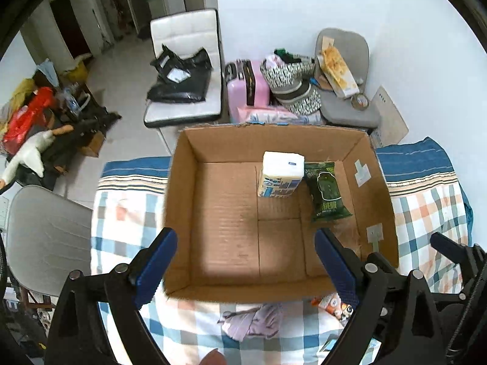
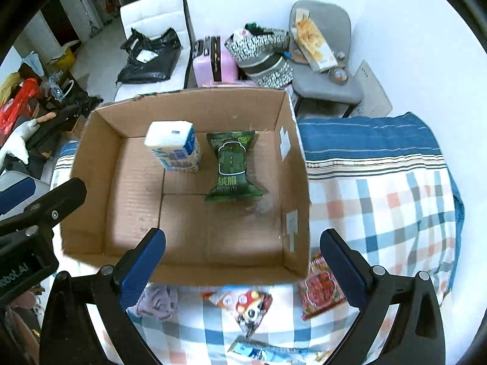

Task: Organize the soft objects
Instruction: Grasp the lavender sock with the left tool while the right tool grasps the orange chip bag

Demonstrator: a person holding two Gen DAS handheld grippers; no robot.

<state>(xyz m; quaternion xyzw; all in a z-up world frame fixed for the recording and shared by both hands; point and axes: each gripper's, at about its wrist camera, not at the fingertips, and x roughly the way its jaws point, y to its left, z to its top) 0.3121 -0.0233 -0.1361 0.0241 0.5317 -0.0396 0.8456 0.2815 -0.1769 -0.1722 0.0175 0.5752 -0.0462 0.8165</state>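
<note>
An open cardboard box (image 1: 182, 188) (image 2: 100, 164) sits on a checked bedsheet. Inside it a white and blue tissue pack (image 1: 281, 175) (image 2: 175, 146) stands upright, and a green wet-wipe packet (image 1: 325, 193) (image 2: 232, 167) lies beside it. My left gripper (image 1: 243, 261) is open and empty above the box's near edge. My right gripper (image 2: 243, 258) is open and empty above the box's near right part. On the sheet in front of the box lie a lilac cloth (image 1: 255, 319) (image 2: 158, 299), a cartoon-dog packet (image 2: 246, 304) (image 1: 334, 302), a red packet (image 2: 319, 289) and a blue packet (image 2: 261, 349).
Behind the bed stand a white chair (image 1: 182, 60) with a black bag (image 1: 179, 76), a pink suitcase (image 1: 246, 85), patterned bags (image 1: 292, 82) and a grey chair (image 1: 350, 91). Another grey chair (image 1: 45, 237) is at the left. Clutter covers the floor at far left.
</note>
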